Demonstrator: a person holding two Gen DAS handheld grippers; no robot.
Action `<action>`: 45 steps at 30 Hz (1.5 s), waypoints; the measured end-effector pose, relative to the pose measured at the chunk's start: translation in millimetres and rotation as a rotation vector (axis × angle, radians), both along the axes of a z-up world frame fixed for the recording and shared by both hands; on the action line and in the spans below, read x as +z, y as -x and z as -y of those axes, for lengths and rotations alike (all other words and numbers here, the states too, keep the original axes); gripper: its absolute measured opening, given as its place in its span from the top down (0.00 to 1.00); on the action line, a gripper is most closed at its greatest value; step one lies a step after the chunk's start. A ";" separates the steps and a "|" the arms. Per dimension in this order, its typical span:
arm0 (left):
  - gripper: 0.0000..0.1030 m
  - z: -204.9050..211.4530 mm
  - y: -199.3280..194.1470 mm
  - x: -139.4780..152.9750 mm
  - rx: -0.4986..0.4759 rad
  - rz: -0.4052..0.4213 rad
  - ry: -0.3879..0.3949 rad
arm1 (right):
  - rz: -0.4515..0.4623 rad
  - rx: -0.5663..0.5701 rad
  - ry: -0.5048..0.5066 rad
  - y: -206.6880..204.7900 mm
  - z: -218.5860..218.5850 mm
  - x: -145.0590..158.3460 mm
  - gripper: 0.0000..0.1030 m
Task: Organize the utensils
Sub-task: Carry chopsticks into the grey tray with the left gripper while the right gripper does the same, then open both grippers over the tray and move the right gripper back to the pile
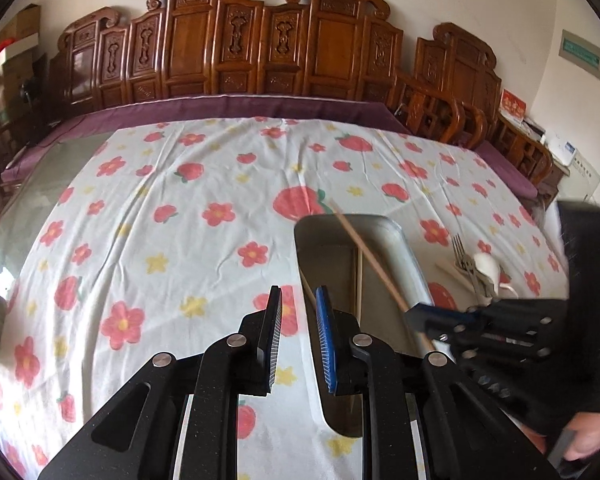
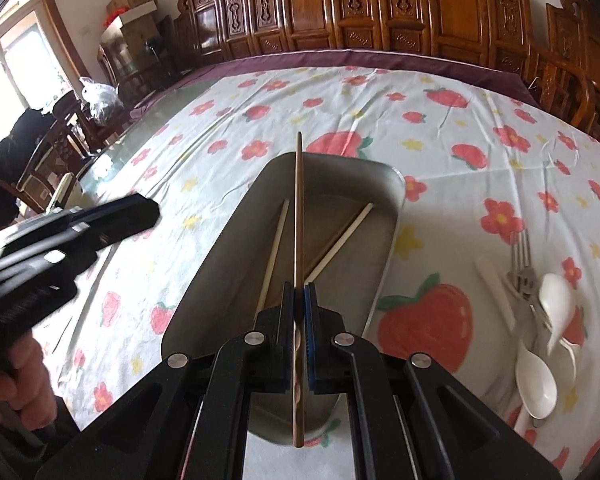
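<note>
Flowered cloth (image 2: pixel 228 128) covers the table, where a brown chopstick (image 2: pixel 299 208) is clenched in the right gripper (image 2: pixel 299 294) above the metal tray (image 2: pixel 394 200); two pale chopsticks (image 2: pixel 274 252) lie inside. Lowering and release are judged next. The left gripper (image 1: pixel 298 320) is held open, empty.

both wrist cams face fwd, sharing tray (image 1: pixel 414 268) (image 2: pixel 392 216) close-up.

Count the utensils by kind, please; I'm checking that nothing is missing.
Brown chopsticks: 1, held in the right gripper
Pale chopsticks: 2, in the tray
White spoons: 2
Forks: at least 1, overlapping
Pale stick on cloth: 1
Total: at least 7
</note>
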State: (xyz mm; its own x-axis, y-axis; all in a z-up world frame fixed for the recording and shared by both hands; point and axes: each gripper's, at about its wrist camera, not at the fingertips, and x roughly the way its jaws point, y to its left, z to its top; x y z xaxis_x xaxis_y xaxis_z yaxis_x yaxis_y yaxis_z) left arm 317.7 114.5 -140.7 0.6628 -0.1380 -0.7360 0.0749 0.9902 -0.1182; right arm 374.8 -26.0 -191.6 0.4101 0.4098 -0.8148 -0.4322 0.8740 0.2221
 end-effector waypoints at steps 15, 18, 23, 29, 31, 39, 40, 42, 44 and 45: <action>0.83 -8.5 0.0 8.0 0.008 0.023 0.002 | -0.004 0.021 0.005 2.4 -10.9 -8.6 0.93; 0.83 -7.6 0.3 9.0 0.005 0.026 0.001 | 0.005 0.030 0.006 4.9 -9.8 -4.9 0.93; 0.83 -3.9 0.9 11.4 -0.004 0.032 -0.001 | 0.034 0.043 -0.009 11.3 -1.2 8.1 0.93; 0.76 7.1 4.0 12.2 -0.030 0.040 -0.008 | 0.084 0.025 0.002 18.4 37.3 32.2 0.93; 0.76 12.4 5.3 12.7 -0.042 0.041 -0.009 | 0.094 0.007 0.011 18.5 55.6 38.5 0.93; 0.43 34.0 11.6 13.1 -0.090 0.061 -0.031 | 0.108 -0.074 0.118 11.9 132.2 42.6 0.93; 0.42 35.7 12.6 13.7 -0.095 0.067 -0.030 | 0.105 -0.079 0.127 12.4 137.2 40.5 0.93; 0.33 38.4 13.5 14.7 -0.102 0.071 -0.019 | 0.093 -0.088 0.155 11.3 148.4 33.4 0.93; 0.27 42.4 15.1 14.7 -0.111 0.081 -0.013 | 0.074 -0.093 0.174 9.0 156.2 23.7 0.87; 0.25 45.1 16.0 14.5 -0.115 0.083 -0.017 | 0.068 -0.097 0.180 8.2 157.5 19.5 0.85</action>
State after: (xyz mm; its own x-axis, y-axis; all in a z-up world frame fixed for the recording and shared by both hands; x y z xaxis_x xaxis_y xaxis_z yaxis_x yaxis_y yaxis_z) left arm 301.7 69.4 -126.2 0.7022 -0.2046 -0.6820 0.1970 0.9763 -0.0901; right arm 366.6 -183.5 -172.1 0.4965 0.2160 -0.8407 -0.3531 0.9351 0.0317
